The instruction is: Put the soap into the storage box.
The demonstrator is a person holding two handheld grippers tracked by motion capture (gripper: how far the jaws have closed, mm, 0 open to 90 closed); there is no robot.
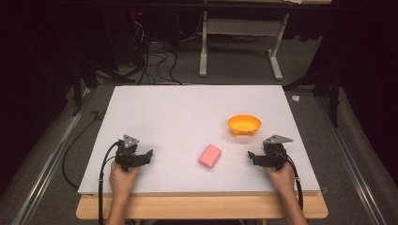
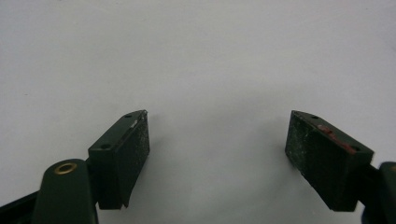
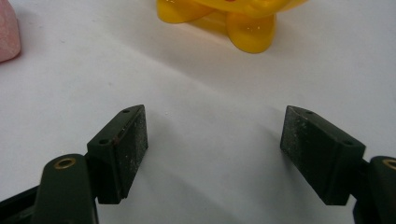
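Both grippers rest near the front edge of the white table board (image 1: 187, 103), one in each of the person's hands. The left gripper (image 1: 141, 157) stands with its jaws wide apart over bare board, nothing between the pads (image 2: 133, 149). The right gripper (image 1: 256, 157) likewise has its jaws parted and empty; in the right gripper view the pads (image 3: 130, 144) flank bare white surface.

The pink, rounded, soap-like block (image 1: 210, 155) lies flat on the board between the two grippers, somewhat nearer the right one and apart from both. The orange-yellow glossy plastic bowl on stubby feet (image 1: 244, 125) stands upright behind the block, towards the right, well clear of it. In the right gripper view the bowl's feet (image 3: 247, 28) show ahead of the jaws and an edge of the block (image 3: 8, 32) sits at the upper left.

Risks, as judged from this layout:
- The block's rounded corners could slip from the pads if it is gripped near an edge rather than across its middle.
- The bowl looks light (and stands on narrow feet); a careless release or a nudge from a jaw might tip it or push it along the smooth board.
- The right gripper is not lined up with the block; closing from here would catch nothing.

No brand, label or legible writing shows on the block, bowl or grippers.
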